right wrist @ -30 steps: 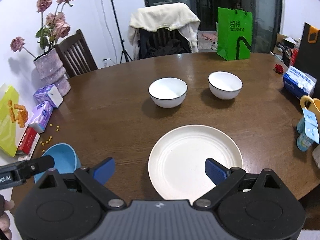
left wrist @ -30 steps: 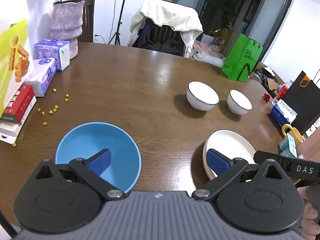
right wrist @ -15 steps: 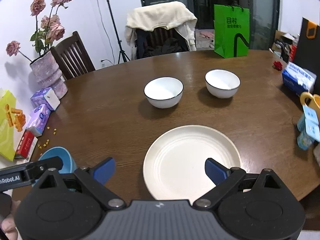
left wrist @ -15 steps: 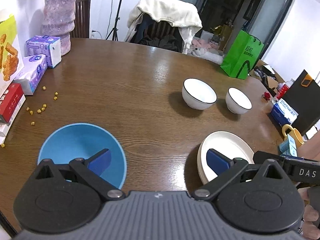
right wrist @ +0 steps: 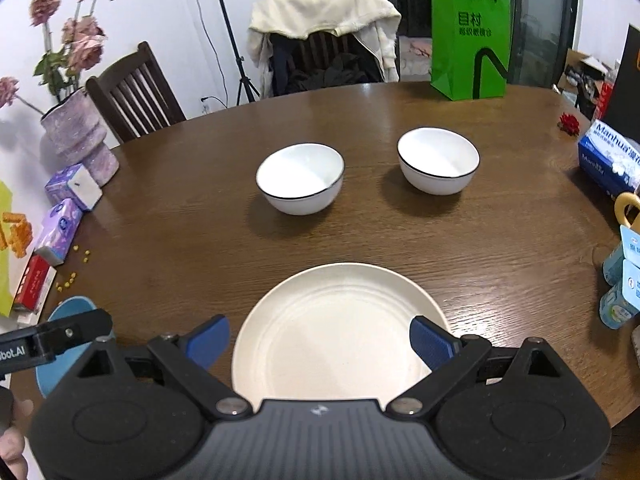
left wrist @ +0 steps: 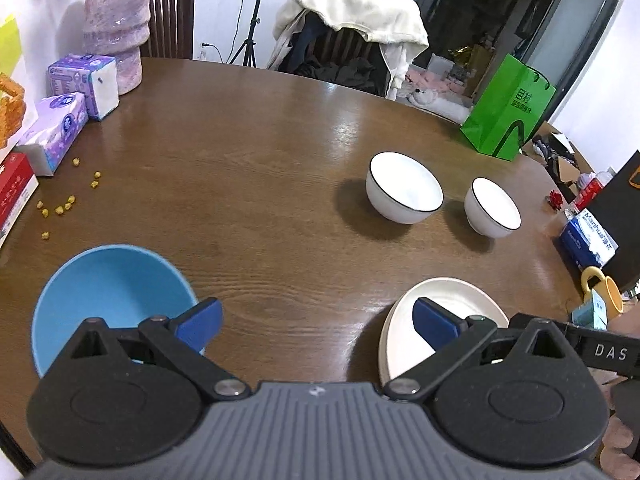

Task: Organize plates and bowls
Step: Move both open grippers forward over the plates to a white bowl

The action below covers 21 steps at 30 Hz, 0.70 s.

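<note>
On the brown wooden table a cream plate [right wrist: 336,328] lies near the front edge, directly under my right gripper [right wrist: 320,340], which is open and empty above it. Two white bowls with dark rims stand farther back: a larger bowl [right wrist: 300,178] and a smaller bowl [right wrist: 438,160]. A blue bowl [left wrist: 108,296] sits at the front left, just left of my open, empty left gripper [left wrist: 316,322]. The left wrist view also shows the plate [left wrist: 404,328], the larger bowl [left wrist: 404,188] and the smaller bowl [left wrist: 494,208].
Tissue packs [left wrist: 60,128], a red box [left wrist: 14,188], a purple vase [left wrist: 114,40] and scattered yellow crumbs [left wrist: 66,204] line the left edge. A green bag [right wrist: 468,42], tissue box [right wrist: 610,156], yellow mug [left wrist: 600,288] and small cartons [right wrist: 622,292] crowd the right side. Chairs stand behind.
The left gripper has shifted right and back, so the blue bowl now sits to the left of its fingers. The right gripper drew back slightly over the plate. Both stay open.
</note>
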Tool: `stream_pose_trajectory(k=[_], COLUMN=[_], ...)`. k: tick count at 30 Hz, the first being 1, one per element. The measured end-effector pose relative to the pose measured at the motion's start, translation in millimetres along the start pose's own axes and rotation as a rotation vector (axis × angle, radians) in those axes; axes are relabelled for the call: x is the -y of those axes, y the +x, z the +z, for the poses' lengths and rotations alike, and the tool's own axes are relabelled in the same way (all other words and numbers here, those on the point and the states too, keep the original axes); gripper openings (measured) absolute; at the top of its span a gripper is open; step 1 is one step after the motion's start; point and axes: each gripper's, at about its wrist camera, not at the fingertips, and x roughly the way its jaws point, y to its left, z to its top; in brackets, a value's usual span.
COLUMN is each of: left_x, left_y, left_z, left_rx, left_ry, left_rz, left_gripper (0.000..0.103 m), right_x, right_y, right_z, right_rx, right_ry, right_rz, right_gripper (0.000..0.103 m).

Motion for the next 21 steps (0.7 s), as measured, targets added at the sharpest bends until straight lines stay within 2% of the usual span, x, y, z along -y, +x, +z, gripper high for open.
stream_pose_trajectory(k=[8, 21], left_x=[25, 47], left_y=[21, 57], left_z=[15, 53], left_rx=[0.001, 0.02], left_ry=[0.014, 0.008], left_rz=[0.036, 0.106], left_gripper=[0.103, 0.103], right_x=[29, 54], right_y=[25, 64], right_z=[19, 70], right_rx=[-0.046, -0.034], right_ry=[0.024, 0.003], right_rz=[0.012, 0.032], right_gripper=[0.097, 0.097])
